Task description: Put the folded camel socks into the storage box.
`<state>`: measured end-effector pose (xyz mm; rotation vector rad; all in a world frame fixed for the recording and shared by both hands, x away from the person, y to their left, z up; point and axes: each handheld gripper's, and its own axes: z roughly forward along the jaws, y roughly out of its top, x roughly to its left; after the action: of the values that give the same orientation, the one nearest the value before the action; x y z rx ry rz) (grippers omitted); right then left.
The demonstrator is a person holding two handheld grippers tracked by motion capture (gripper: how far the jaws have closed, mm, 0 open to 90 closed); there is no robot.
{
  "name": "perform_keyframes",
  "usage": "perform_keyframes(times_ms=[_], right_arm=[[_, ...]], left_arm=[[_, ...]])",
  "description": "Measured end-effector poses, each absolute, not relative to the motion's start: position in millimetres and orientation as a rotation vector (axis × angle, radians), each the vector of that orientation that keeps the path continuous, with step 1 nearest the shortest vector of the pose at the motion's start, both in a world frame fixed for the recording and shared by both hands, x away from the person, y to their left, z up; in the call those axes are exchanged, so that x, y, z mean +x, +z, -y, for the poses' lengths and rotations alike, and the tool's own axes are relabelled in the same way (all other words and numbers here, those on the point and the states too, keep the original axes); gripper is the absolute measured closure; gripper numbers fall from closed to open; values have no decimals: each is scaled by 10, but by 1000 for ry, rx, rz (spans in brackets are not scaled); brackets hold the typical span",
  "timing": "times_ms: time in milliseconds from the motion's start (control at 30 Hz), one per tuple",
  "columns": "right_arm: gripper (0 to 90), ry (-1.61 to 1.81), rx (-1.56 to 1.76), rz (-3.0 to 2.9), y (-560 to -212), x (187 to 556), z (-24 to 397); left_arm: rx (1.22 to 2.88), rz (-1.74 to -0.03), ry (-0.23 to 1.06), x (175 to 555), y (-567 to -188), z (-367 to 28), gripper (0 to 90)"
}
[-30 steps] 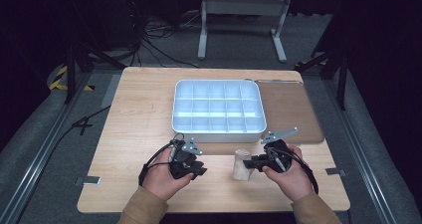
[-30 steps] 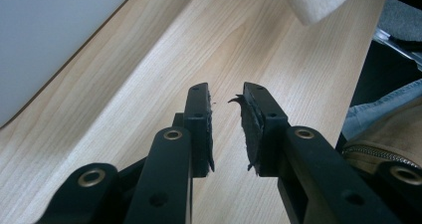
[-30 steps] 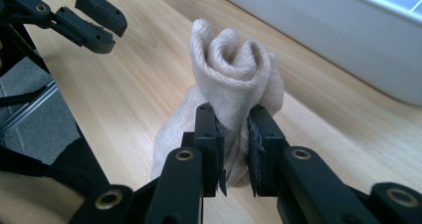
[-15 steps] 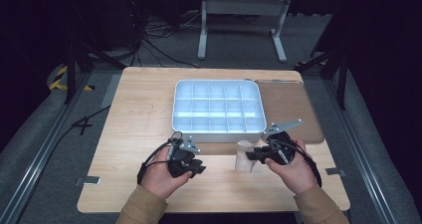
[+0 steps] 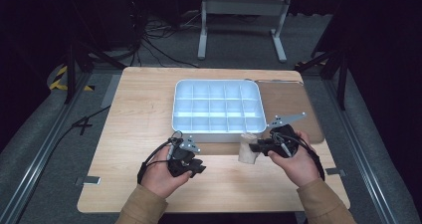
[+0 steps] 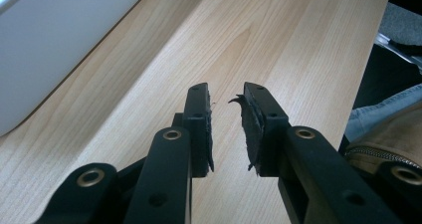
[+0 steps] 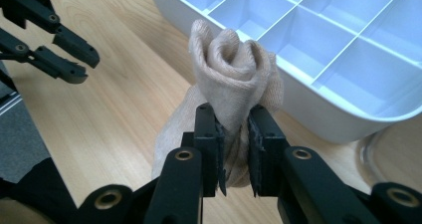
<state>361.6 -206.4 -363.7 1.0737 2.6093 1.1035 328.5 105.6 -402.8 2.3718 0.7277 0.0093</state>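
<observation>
The right tongs (image 7: 234,149) hold a rolled beige sock (image 7: 234,74), the pads pressed on its lower part, and the roll stands up above the jaws. In the high view the sock (image 5: 247,150) is just in front of the near wall of the white tray (image 5: 185,92), toward the tray's right corner. I judge that the step in hand is carrying the sock to the tray, to put it in one of the compartments. No compartment holds anything yet.

The next move, I think, calls for lifting the sock over the near wall of the tray, bringing it down into a free compartment, and only then opening the jaws. The roll is loose, so it can unfold if it is let go too early.

The left tongs (image 6: 226,109) stand narrowly apart with nothing between them, low over the surface (image 5: 139,109), left of the sock and near the front of the tray.

The surface is light wood. Right of the tray lies a brown mat (image 5: 288,102). Behind the tray the room is dark, with cables (image 5: 159,40) and a metal stand (image 5: 242,7) on a grey floor.
</observation>
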Motion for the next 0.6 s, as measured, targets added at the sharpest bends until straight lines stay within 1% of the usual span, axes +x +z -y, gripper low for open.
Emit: perform_keyframes(times_ms=[400, 600], right_arm=[[775, 1072, 1055, -2566, -3515, 3783, 2126], [774, 1033, 1042, -2553, -3444, 3923, 2151]], left_arm=[[2363, -751, 18, 3293, -4025, -1118, 724], [2352, -765, 40, 3286, -4014, -1188, 720]])
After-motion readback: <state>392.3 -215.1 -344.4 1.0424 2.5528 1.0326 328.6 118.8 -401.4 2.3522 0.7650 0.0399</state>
